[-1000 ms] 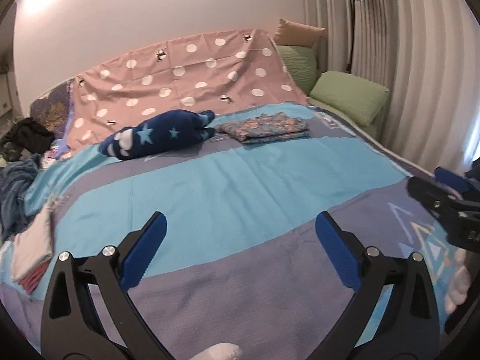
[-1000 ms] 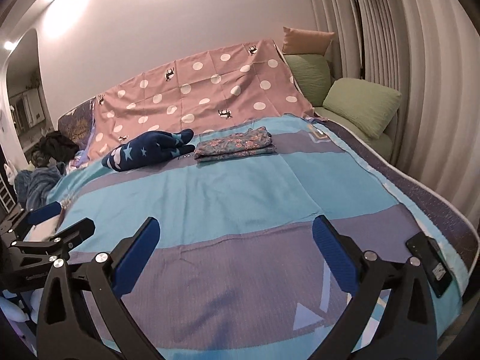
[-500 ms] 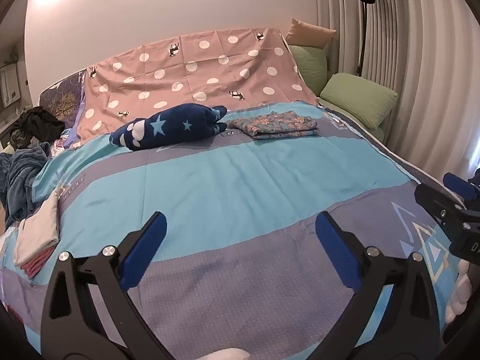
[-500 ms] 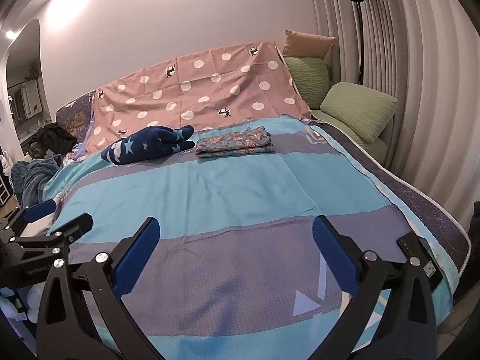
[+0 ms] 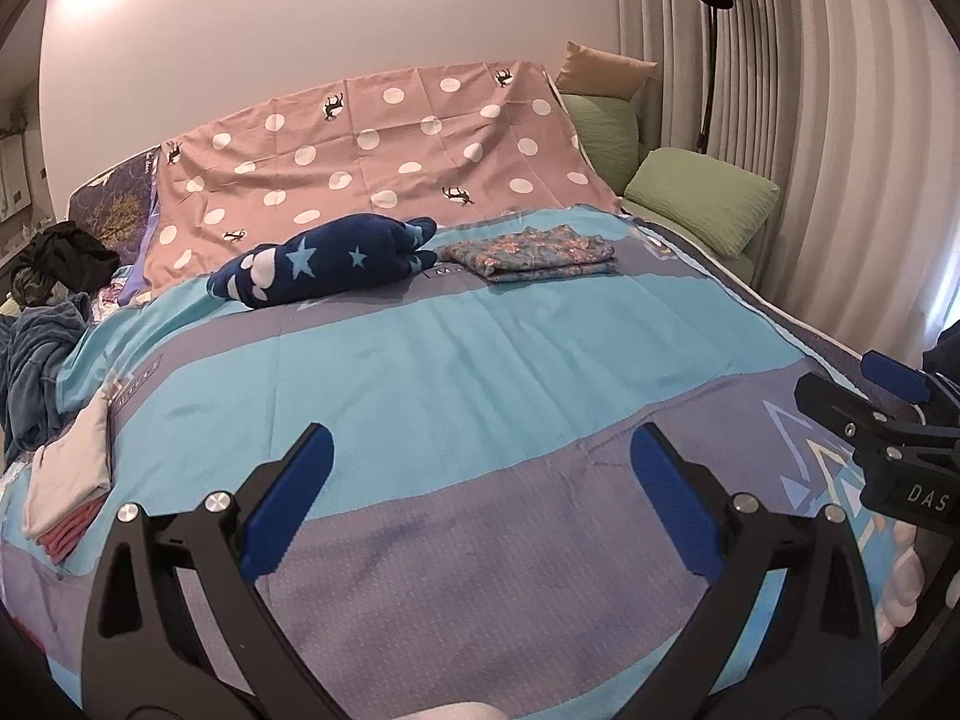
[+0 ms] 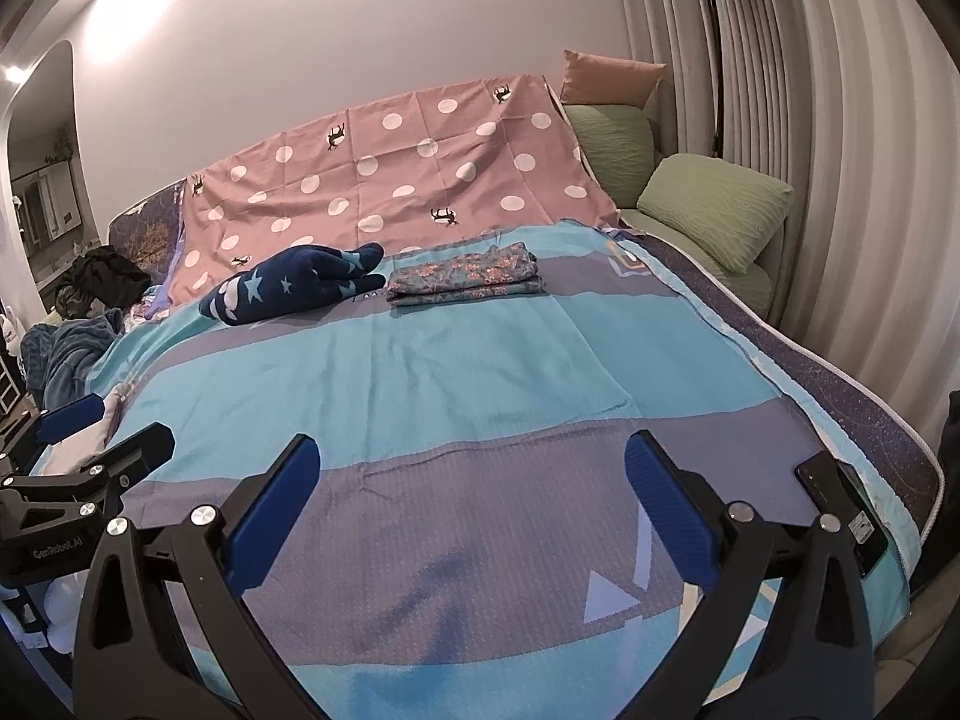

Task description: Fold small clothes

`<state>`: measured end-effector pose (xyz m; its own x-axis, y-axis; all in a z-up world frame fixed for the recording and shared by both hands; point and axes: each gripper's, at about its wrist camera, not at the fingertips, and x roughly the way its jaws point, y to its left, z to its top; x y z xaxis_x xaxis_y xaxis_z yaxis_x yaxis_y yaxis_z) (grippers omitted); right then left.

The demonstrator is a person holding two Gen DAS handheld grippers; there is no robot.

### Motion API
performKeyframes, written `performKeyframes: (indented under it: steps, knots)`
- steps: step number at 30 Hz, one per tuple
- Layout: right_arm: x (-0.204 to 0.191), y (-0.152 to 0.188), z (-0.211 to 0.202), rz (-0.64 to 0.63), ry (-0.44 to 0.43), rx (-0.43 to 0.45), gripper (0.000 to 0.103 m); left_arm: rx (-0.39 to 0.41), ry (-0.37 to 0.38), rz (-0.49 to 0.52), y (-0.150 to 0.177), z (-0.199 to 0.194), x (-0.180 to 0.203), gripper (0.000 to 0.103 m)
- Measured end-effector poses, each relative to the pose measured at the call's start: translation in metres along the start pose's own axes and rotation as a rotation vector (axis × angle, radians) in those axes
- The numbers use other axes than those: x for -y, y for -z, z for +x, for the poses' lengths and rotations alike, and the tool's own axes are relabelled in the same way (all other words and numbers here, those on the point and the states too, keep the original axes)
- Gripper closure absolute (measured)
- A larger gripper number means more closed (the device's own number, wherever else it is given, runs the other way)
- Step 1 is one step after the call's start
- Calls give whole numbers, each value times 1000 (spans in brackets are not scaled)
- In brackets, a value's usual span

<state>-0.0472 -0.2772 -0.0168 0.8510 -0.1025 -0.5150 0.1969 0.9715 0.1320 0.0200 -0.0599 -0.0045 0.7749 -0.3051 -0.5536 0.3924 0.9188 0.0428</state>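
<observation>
**Both grippers drew back and rose over the bed, holding nothing.**

Over the last second the view lifted, so the small white-and-pink folded pile (image 5: 66, 495) at the bed's left edge sat lower in frame. The left gripper (image 5: 480, 498) hung with jaws apart over the blue-and-purple striped bedspread (image 5: 480, 372). The navy star-print bundle (image 5: 324, 258) and folded floral cloth (image 5: 534, 252) lay untouched well ahead. The right gripper (image 6: 471, 495) was likewise spread wide; probably between garments.
</observation>
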Motion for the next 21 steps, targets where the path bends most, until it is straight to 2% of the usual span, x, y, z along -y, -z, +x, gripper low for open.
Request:
performKeyframes:
  steps: [21]
  knots:
    - [1, 4, 9, 0, -4, -33, 1, -20, 6, 15, 4, 4, 8, 2]
